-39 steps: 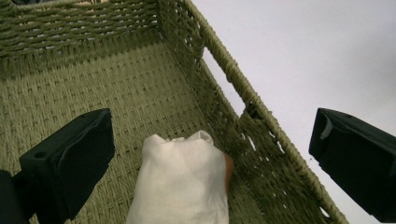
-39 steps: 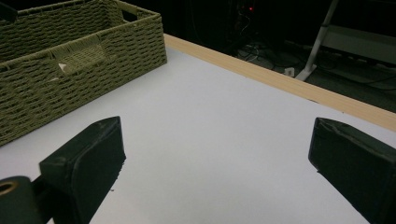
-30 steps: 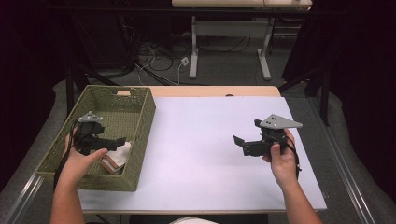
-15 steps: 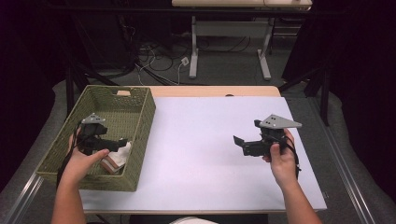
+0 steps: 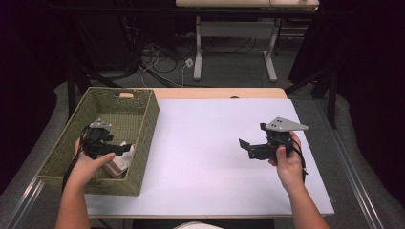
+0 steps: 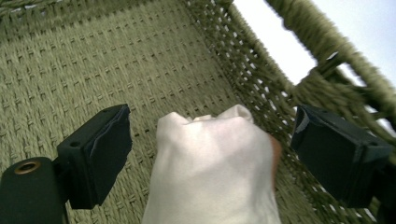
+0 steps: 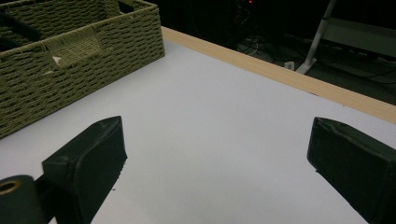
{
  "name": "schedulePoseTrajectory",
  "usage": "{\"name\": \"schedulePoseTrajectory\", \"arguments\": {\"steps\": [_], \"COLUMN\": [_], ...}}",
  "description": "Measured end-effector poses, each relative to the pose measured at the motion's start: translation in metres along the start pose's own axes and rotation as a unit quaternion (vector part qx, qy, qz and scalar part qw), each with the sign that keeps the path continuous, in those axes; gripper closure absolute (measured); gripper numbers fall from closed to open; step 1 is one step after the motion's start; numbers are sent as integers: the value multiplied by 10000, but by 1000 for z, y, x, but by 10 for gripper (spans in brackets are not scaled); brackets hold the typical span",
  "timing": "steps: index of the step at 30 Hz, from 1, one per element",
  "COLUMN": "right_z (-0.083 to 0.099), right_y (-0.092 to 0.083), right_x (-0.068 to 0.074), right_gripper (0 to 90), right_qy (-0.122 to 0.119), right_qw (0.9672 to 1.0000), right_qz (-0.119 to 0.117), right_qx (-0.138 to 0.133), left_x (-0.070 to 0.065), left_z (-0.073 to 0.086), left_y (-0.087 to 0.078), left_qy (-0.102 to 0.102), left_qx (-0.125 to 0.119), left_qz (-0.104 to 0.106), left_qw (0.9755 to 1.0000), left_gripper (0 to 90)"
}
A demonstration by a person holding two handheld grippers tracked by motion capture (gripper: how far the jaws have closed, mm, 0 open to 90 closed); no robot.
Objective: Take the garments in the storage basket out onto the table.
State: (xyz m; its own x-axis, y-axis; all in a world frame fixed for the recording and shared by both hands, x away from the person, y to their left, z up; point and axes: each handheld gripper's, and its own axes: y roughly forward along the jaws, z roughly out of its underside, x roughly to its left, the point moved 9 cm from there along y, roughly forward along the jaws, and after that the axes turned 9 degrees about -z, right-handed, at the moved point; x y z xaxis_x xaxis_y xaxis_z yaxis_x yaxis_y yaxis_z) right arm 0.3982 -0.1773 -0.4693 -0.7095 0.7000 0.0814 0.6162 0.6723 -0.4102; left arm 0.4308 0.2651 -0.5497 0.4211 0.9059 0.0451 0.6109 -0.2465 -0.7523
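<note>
The left gripper (image 6: 210, 154) is held wide open inside the basket (image 5: 143, 124) at the table's (image 5: 205, 157) left edge, straddling a white cloth (image 6: 215, 172) (apparently untouched). The right gripper (image 7: 217, 172) is spread, empty, above the table.

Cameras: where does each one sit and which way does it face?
High view: above the person's side, looking forward and down on the table; both forearms, left gripper and right gripper show.
Left gripper view: on the left gripper, looking into the basket at a white cloth between its open jaws.
Right gripper view: on the right gripper, looking across bare table toward the basket; jaws open.
All three share the basket.
</note>
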Motion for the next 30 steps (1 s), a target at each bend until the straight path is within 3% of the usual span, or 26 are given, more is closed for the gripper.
{"name": "schedulePoseTrajectory", "arguments": {"steps": [10,25,30], "right_z": [2,4,4], "right_y": [1,3,4], "right_x": [-1,-1,-1], "right_gripper": [43,55,57], "right_qy": [-8,-14,-4], "right_qw": [10000,10000,10000], "right_qz": [22,28,18], "right_qx": [38,66,69], "left_x": [6,-3,-5], "left_z": [7,19,20], "left_y": [9,19,21], "left_qy": [72,267,294], "left_qx": [48,623,668], "left_qz": [-69,116,156], "left_qw": [9999,9976,9972], "left_gripper": [159,233,249]}}
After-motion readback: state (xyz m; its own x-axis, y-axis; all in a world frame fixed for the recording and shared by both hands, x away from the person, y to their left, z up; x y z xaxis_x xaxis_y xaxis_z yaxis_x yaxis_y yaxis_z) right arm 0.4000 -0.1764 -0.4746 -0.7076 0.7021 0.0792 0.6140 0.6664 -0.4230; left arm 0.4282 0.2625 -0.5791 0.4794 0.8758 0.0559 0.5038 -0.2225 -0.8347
